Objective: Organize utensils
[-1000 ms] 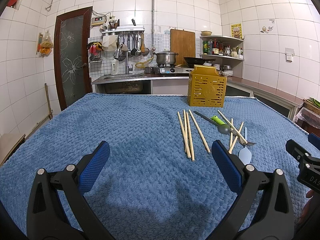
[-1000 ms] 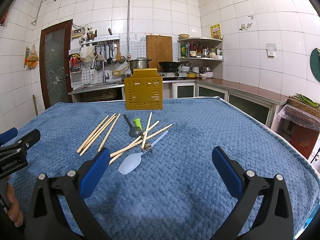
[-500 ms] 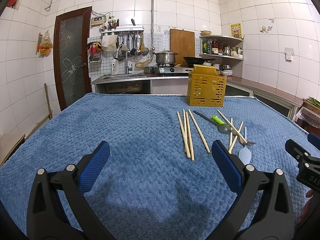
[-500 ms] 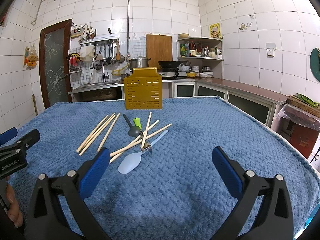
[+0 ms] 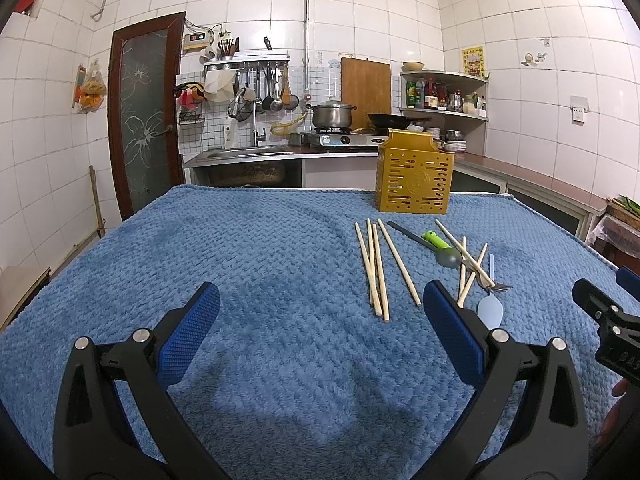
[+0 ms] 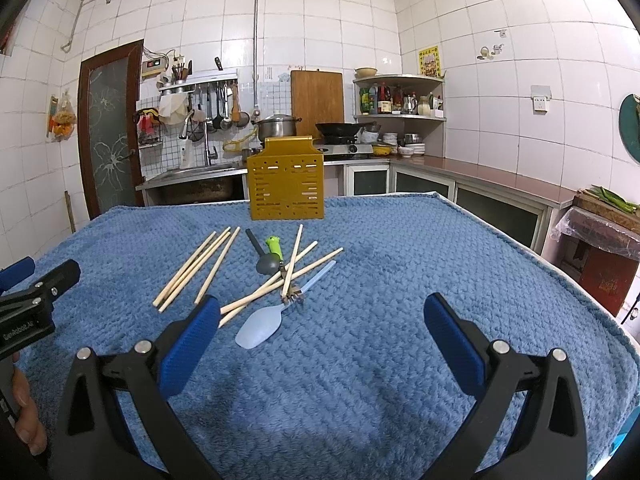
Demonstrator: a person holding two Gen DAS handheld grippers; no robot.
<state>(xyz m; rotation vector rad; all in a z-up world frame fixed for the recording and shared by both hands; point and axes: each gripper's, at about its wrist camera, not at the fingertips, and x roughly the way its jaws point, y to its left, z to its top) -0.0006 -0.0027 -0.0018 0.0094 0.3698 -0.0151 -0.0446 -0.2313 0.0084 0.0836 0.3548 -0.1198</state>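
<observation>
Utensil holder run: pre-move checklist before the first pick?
1. Left gripper open, empty: ok.
2. Right gripper open, empty: ok.
3. Yellow holder upright at the far side of the blue cloth: ok.
4. Holder interior free: cannot tell, top opening not visible.
5. Four chopsticks lying apart from the pile, easy first pick: ok.
6. Fork, blue spoon and grey spoon separable: not ok, other chopsticks cross over the fork.
</observation>
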